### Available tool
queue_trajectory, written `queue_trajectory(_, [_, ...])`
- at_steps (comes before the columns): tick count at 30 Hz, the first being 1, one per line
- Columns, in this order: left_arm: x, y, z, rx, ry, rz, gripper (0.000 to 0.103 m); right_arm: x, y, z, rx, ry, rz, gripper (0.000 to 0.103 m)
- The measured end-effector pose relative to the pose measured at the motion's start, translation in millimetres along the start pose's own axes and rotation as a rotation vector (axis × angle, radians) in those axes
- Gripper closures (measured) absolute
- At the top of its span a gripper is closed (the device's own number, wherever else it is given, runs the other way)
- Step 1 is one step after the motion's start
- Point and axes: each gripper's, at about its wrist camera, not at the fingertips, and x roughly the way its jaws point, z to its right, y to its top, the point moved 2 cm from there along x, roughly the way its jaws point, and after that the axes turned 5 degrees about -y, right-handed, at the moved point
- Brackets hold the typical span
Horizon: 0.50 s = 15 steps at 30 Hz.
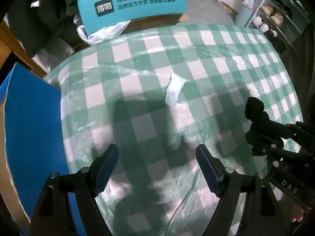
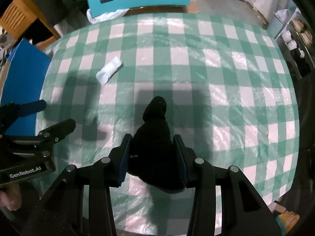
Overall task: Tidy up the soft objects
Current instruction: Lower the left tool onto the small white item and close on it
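A black soft item (image 2: 155, 118), like a rolled sock, hangs just above the green and white checked table (image 2: 226, 78). My right gripper (image 2: 152, 137) is shut on it, both pads pressing its sides. From the left wrist view the same black item (image 1: 255, 108) sticks out of the right gripper (image 1: 256, 137) at the right edge. My left gripper (image 1: 157, 148) stands open over the table, nothing between its fingers; it shows at the left as the left gripper (image 2: 53, 116). A small white folded piece (image 1: 174, 89) lies on the cloth ahead, also seen as the white piece (image 2: 109, 70).
Clear plastic covers the checked cloth. A blue box (image 1: 33, 127) adjoins the table's left edge. A teal carton (image 1: 132, 4) with white bags stands behind the far edge. A shoe rack (image 1: 275, 19) is at the far right. A hand (image 2: 7, 198) holds the left gripper.
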Motion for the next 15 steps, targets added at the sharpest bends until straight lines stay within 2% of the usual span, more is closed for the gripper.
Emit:
queue_trajectory(2, [3.1, 7.7, 1.5, 0.003, 0.001, 0.005, 0.021, -0.9, 10.6, 4.3, 0.017, 0.001, 0.006, 0.061])
queue_trajectory(5, [9.0, 18.2, 2.9, 0.002, 0.001, 0.004, 0.021, -3.0, 3.3, 1.7, 0.032, -0.007, 0.019, 0.061])
queue_trajectory(15, [25.5, 41.8, 8.8, 0.016, -0.002, 0.01, 0.021, -8.3, 24.7, 13.2, 0.063, -0.02, 0.049, 0.061])
